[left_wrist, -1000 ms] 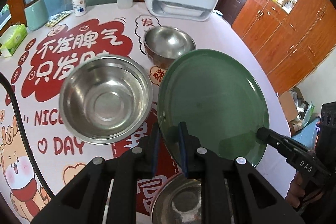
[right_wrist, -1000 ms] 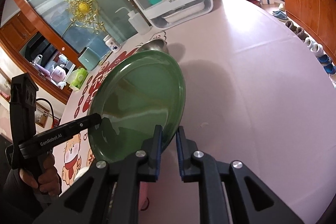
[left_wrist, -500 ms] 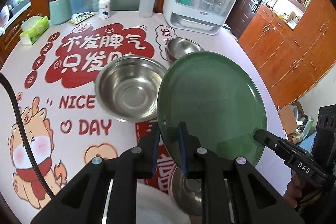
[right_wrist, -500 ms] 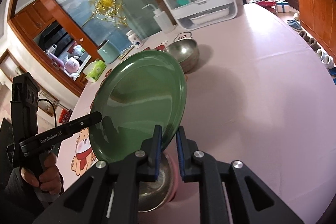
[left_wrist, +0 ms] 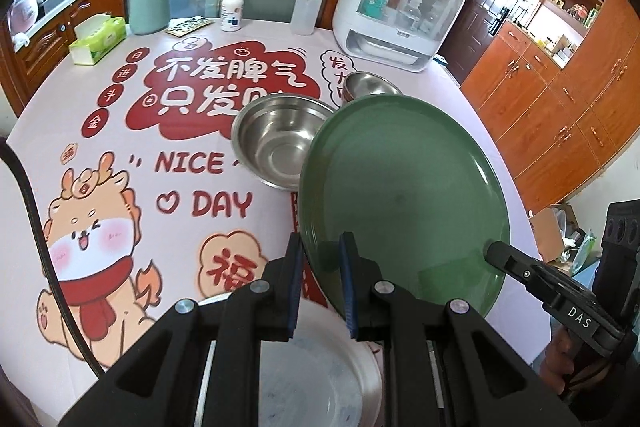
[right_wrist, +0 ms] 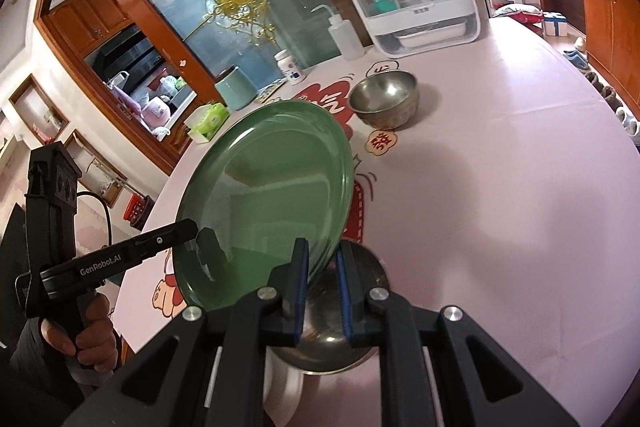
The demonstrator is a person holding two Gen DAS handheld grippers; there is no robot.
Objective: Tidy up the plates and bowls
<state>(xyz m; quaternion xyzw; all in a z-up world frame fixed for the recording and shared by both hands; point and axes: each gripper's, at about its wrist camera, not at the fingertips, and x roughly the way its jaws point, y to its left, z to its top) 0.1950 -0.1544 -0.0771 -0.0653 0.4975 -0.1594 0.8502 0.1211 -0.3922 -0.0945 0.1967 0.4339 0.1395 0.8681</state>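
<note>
A large green plate (left_wrist: pixel 400 187) hangs tilted above the table, held by both grippers. My left gripper (left_wrist: pixel 320 259) is shut on its near left rim. My right gripper (right_wrist: pixel 322 267) is shut on the opposite rim and shows as a black tip (left_wrist: pixel 494 251) in the left wrist view. In the right wrist view the green plate (right_wrist: pixel 268 199) stands steeply, with the left gripper (right_wrist: pixel 196 231) at its far edge. A big steel bowl (left_wrist: pixel 280 139) and a small steel bowl (left_wrist: pixel 370 85) rest on the table beyond. Another steel bowl (right_wrist: pixel 340 327) lies under my right fingers.
A white plate (left_wrist: pixel 320 367) lies under the left gripper at the table's near edge. At the back stand a white dish cabinet (left_wrist: pixel 400 11), a squeeze bottle (left_wrist: pixel 306 7), a pill bottle (left_wrist: pixel 233 10), a green canister (left_wrist: pixel 150 7) and a tissue box (left_wrist: pixel 98 41). A hand (right_wrist: pixel 84 331) grips the left handle.
Both grippers have carried the green plate up and back toward the table's near edge. The steel bowls now look farther away, and the white plate has come into view below.
</note>
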